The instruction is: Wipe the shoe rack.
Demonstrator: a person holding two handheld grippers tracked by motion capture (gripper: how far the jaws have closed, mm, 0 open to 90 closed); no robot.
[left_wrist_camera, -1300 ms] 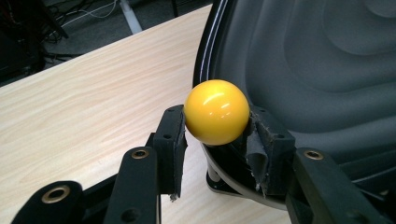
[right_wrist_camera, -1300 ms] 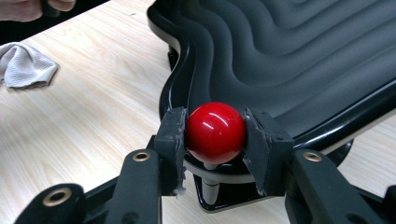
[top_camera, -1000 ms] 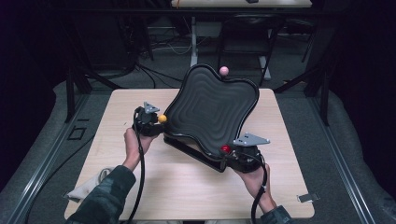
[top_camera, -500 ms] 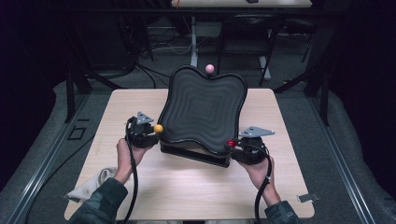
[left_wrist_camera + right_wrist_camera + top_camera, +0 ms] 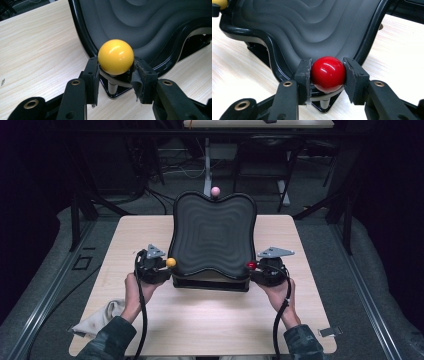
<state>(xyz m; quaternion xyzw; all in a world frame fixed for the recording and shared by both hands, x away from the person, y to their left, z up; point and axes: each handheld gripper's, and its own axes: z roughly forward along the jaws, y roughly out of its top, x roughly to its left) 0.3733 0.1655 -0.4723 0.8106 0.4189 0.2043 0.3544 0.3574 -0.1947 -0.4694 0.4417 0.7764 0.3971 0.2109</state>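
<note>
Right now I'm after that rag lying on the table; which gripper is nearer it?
Left. The left gripper, shut on the yellow knob, sits just above the rag; the right gripper holds the red knob across the tray.

A light wooden worktop (image 5: 310, 270) is filling the middle of the high view, its pale grain running across the frame. A crumpled beige cloth (image 5: 100, 317) is lying on its lower left corner, partly hanging over the edge. A small silvery clip-like piece (image 5: 330, 332) is sitting at the lower right corner. Grey floor (image 5: 380, 285) is surrounding the worktop, and a dark rail (image 5: 55, 285) is running diagonally along the left. A white post (image 5: 206, 167) is standing among cables at upper centre.
</note>
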